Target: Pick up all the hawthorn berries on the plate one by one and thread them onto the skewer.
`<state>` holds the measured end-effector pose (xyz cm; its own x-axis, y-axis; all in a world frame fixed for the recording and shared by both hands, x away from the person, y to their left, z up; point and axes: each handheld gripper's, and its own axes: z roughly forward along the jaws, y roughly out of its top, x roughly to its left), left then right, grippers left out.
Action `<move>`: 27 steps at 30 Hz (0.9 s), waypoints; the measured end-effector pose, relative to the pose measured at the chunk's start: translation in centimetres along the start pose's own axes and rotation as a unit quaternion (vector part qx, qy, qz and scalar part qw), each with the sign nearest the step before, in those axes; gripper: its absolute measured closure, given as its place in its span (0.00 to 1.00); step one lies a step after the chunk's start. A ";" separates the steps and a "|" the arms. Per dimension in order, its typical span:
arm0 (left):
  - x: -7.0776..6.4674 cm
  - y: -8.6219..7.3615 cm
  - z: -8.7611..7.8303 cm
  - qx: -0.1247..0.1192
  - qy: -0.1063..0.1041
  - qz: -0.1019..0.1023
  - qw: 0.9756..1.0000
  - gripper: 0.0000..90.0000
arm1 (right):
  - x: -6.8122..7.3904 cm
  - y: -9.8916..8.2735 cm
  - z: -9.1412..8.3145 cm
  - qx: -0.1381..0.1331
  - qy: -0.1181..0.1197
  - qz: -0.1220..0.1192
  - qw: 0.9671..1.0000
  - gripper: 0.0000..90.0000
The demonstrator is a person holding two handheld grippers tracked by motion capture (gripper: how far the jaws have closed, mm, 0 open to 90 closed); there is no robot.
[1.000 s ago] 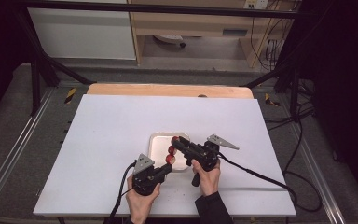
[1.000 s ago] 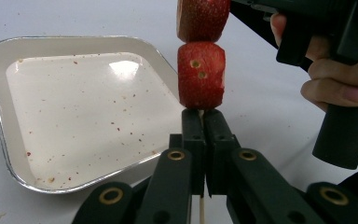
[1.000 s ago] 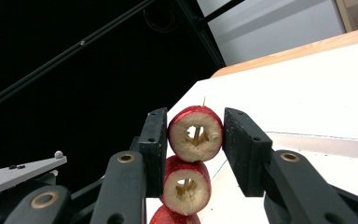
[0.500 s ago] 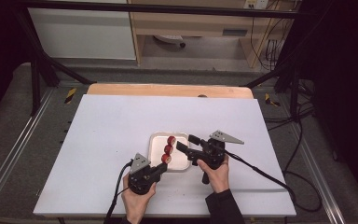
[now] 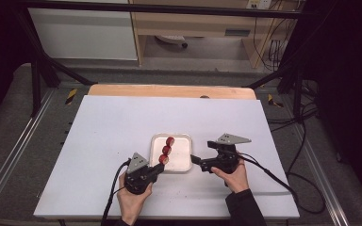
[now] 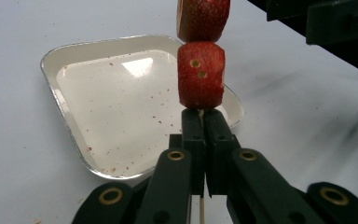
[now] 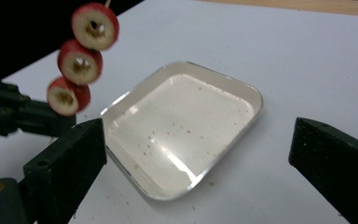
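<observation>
While the left gripper clamps its jaws on the skewer, three red fruit slices sit threaded above the tray. At three o'clock, the right gripper stands wide, empty, its jaws just opened. Threading looks complete; setting down remains.

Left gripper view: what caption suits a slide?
Hand-held gripper shut on a skewer of red fruit slices above a white tray.

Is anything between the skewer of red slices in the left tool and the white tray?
Nothing visible. The left tool is shut on the skewer, which carries three red slices above the tray. The tray's floor is bare apart from crumbs. The right tool, its jaws just opened, sits beside the tray's right edge.
</observation>
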<state>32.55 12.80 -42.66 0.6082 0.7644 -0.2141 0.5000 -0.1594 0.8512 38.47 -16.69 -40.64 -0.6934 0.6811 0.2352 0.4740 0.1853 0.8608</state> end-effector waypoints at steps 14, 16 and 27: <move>1.3 1.4 -1.4 0.031 -0.001 0.025 0.999 0.98 | -2.7 -3.8 -2.5 0.070 -0.029 -0.025 0.997 0.01; 1.4 1.8 -1.5 0.032 0.002 0.029 0.999 0.98 | -3.0 -4.2 -2.8 0.073 -0.034 -0.025 0.996 0.01; 1.5 3.8 -1.3 0.054 -0.001 0.037 0.998 0.98 | -3.8 -5.7 -4.3 0.079 -0.047 -0.020 0.996 0.02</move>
<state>34.56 14.15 -39.15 0.6474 0.7466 -0.1531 0.5167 -0.2823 0.8083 36.05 -23.39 -44.47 -0.6623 0.7336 0.1522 0.5319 0.3173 0.7851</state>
